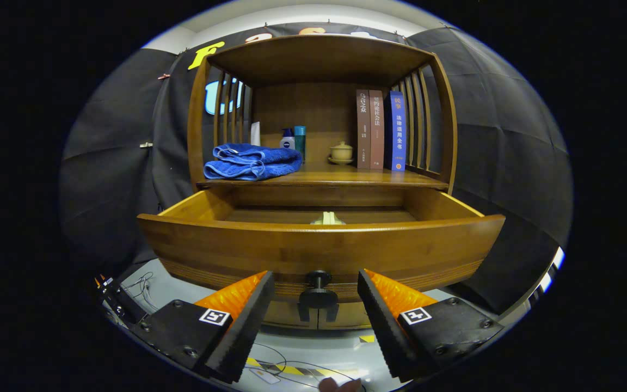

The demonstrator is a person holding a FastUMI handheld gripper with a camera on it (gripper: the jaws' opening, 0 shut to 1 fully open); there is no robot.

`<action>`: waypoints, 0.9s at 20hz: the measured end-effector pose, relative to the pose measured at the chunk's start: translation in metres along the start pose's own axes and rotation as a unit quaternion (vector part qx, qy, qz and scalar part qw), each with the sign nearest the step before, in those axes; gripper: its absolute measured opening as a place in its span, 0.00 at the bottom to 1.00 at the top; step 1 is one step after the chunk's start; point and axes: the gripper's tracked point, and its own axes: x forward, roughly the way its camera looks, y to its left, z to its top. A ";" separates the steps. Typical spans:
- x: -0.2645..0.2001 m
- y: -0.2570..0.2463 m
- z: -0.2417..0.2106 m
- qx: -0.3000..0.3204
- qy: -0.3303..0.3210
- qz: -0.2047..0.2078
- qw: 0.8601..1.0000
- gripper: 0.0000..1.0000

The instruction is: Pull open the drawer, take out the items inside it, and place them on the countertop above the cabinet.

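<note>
The wooden drawer [319, 247] stands pulled out of the cabinet toward me. Its black knob [318, 294] sits on the front panel, midway between my fingers and apart from both. My gripper [316, 294] is open, its orange-and-black fingers [243, 316] spread on either side of the knob with nothing held. Inside the drawer, a pale cream-coloured item [328, 219] peeks just over the front panel; the panel hides most of it. The countertop [346, 177] above the drawer is a wooden shelf surface.
On the countertop lie a folded blue towel [252, 161], small bottles [293, 140], a lidded cup on a saucer [341, 152] and three upright books [381, 130]. Slatted side rails and a roof enclose the shelf. Cables [139, 286] lie on the grey floor below.
</note>
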 end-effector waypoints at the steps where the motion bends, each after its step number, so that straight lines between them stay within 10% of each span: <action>1: -0.007 -0.002 0.008 -0.004 0.003 0.003 1.000 0.98; 10: -0.021 -0.009 0.105 -0.007 0.031 0.033 0.999 0.99; 18: 0.072 -0.023 0.123 -0.005 0.150 0.027 0.988 0.99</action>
